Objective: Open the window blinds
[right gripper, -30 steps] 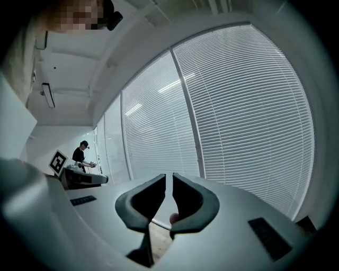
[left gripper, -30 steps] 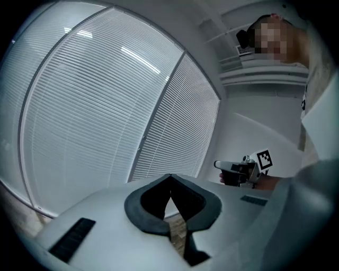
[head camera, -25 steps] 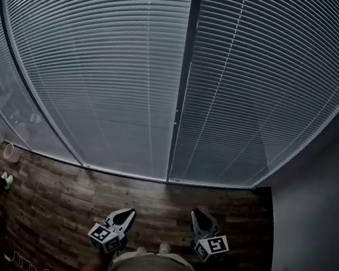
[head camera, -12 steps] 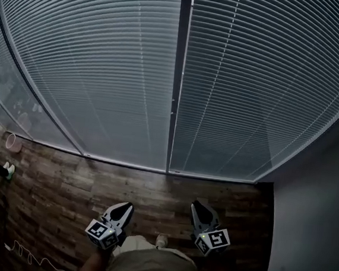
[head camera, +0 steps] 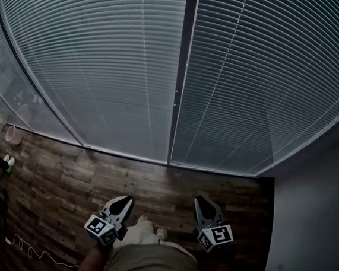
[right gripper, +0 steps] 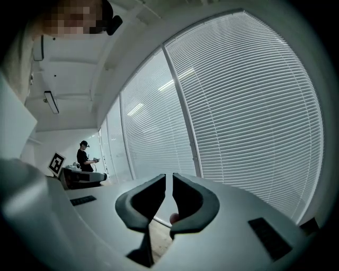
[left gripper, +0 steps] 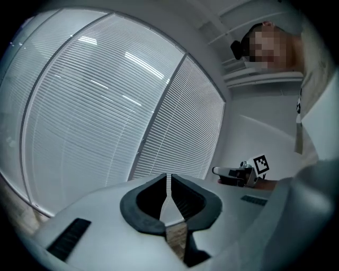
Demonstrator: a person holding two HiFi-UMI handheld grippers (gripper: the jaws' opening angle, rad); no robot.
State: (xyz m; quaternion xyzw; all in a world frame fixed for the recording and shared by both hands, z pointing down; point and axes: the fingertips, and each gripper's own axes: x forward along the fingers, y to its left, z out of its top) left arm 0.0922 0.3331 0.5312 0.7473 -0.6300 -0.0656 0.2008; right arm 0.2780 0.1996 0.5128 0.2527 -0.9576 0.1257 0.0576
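Left tool (head camera: 123, 203) and right tool (head camera: 204, 204) both pinched together, empty, so I'd guess approach stage, and next needs finding the shut blinds' (head camera: 104, 66) cord.

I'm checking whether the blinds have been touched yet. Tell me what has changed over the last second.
Nothing was taken hold of or let go. The person's shoe has come a little forward between the grippers, and the head view has shifted slightly. The blinds stay closed and untouched. The left gripper and right gripper stay shut, empty and low, short of the window.
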